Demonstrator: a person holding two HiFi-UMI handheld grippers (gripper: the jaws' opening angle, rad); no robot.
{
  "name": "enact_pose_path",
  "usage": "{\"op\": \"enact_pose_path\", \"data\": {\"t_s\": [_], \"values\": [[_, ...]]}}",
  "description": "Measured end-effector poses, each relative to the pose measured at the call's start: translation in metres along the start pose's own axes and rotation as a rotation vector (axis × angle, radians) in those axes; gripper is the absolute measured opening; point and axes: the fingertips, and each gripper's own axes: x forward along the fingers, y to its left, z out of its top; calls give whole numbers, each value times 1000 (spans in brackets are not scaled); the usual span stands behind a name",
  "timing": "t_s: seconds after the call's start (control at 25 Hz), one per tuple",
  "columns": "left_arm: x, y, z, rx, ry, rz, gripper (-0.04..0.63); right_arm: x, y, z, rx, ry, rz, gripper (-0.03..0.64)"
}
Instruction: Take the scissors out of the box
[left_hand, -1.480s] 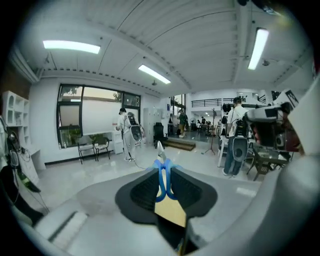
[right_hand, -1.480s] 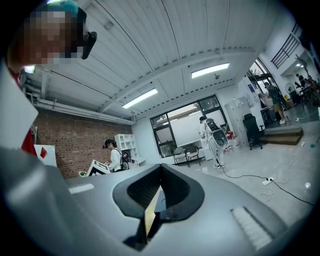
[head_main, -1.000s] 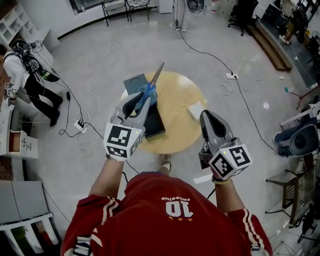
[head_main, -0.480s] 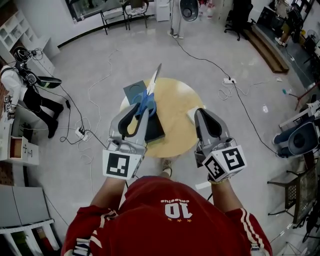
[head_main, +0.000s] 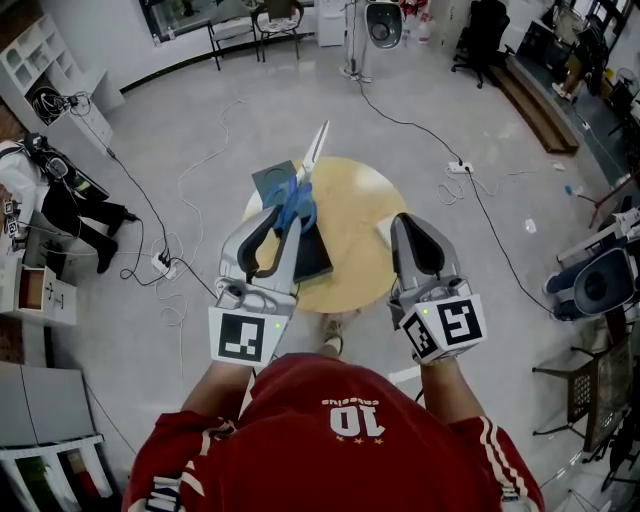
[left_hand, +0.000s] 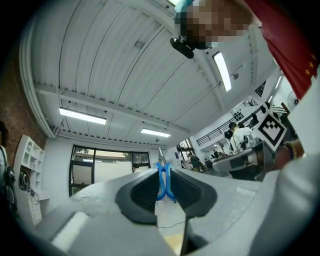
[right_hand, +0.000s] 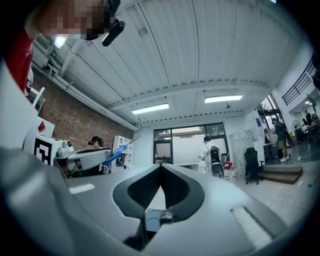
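Scissors (head_main: 297, 205) with blue handles and long silver blades hang above the round wooden table (head_main: 360, 215). Their tips point away from me. My left gripper (head_main: 287, 218) is shut on the blue handles, which sit pinched between its pads in the left gripper view (left_hand: 164, 179). Below them on the table lies the dark box (head_main: 312, 258), with its grey lid (head_main: 270, 180) at the far side. My right gripper (head_main: 411, 225) hovers over the table's right side, shut with nothing in it (right_hand: 161, 169). The right gripper view also shows the scissors (right_hand: 119, 154) off to the left.
Cables and a power strip (head_main: 460, 167) lie on the floor around the table. A person (head_main: 45, 190) stands at the left by white shelves (head_main: 35, 45). Chairs (head_main: 230, 25) and a fan (head_main: 383, 22) stand at the far wall.
Both grippers have risen toward me. The left one has carried the scissors up and slightly right, with the blades now standing more upright. The right one has rolled a little.
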Motion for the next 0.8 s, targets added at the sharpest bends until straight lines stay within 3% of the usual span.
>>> {"op": "enact_pose_path", "data": {"t_s": [0.52,0.8], "values": [[-5,-2,-1,-46,49,18,81,-13,-7,4,11,-2,-44,-3],[-3,0,0,-31,51,17,81,-18,-9,4,20,2,-43,-3]]}}
